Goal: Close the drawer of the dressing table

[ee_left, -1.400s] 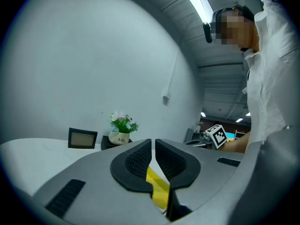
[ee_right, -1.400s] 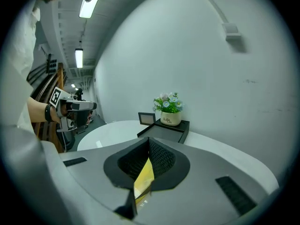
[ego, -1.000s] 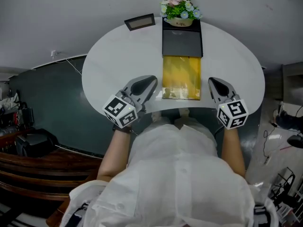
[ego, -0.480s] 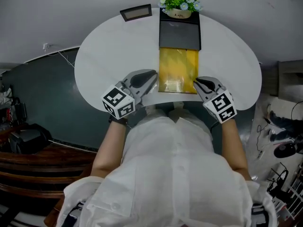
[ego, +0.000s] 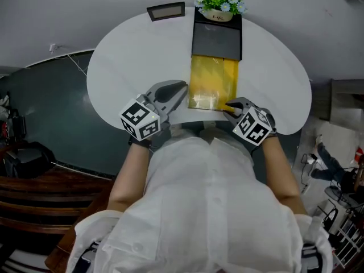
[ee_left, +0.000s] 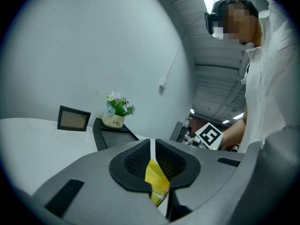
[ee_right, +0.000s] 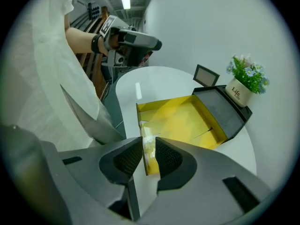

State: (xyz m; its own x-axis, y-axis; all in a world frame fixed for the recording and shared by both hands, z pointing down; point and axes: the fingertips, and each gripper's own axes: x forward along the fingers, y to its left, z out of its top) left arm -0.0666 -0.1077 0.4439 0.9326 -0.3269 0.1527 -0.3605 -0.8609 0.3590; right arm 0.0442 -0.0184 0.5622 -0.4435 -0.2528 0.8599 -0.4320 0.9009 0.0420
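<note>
At front wall of glossy yellow drawer [ee_right: 180, 121]: right claw [ee_right: 149, 149] just opening, narrow, astride.

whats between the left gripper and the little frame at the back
Only bare white tabletop; the head view shows that stretch with nothing on it.

The grey left gripper [ee_left: 153, 149] has its dark-padded jaws all but together, only a slit between them, with the yellow open drawer [ee_left: 157, 182] showing through it, above the white tabletop [ee_left: 42, 139], where a dark-framed picture [ee_left: 73, 119] stands beside a black box [ee_left: 115, 134] bearing a small flowerpot [ee_left: 114, 120].
</note>
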